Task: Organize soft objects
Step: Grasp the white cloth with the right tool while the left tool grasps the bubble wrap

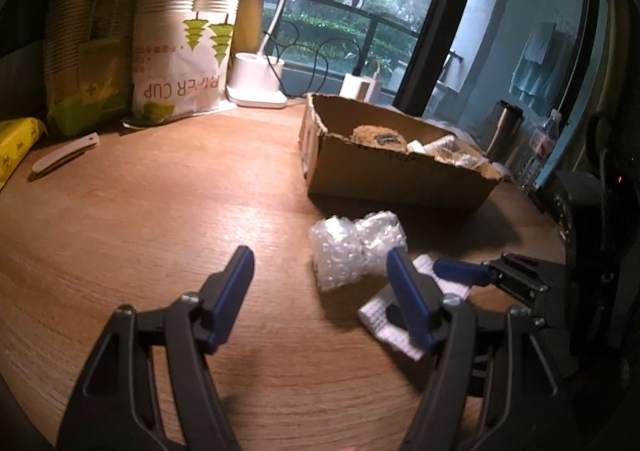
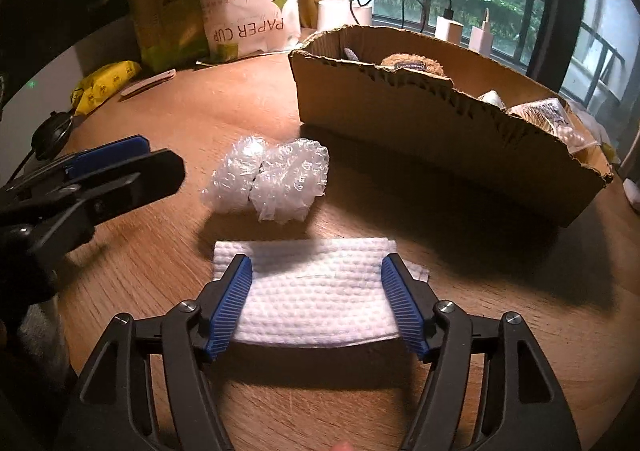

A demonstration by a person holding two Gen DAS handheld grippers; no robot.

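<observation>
Right gripper: fingers spread wide, one blue pad at each side of the folded white paper towel; whether the pads touch it cannot be told.
Left gripper: fingers wide apart, nothing between them, over bare wood of the bench; its right finger stands in front of the towel's edge.
Paper towel: flat on the bench, nearest the right gripper.
Bubble wrap bundle: just beyond the towel, apart from it, near the box.
Cardboard box: far right, open-topped, with a brown plush item and packets inside.
Paper cup bags: far left, upright.
</observation>
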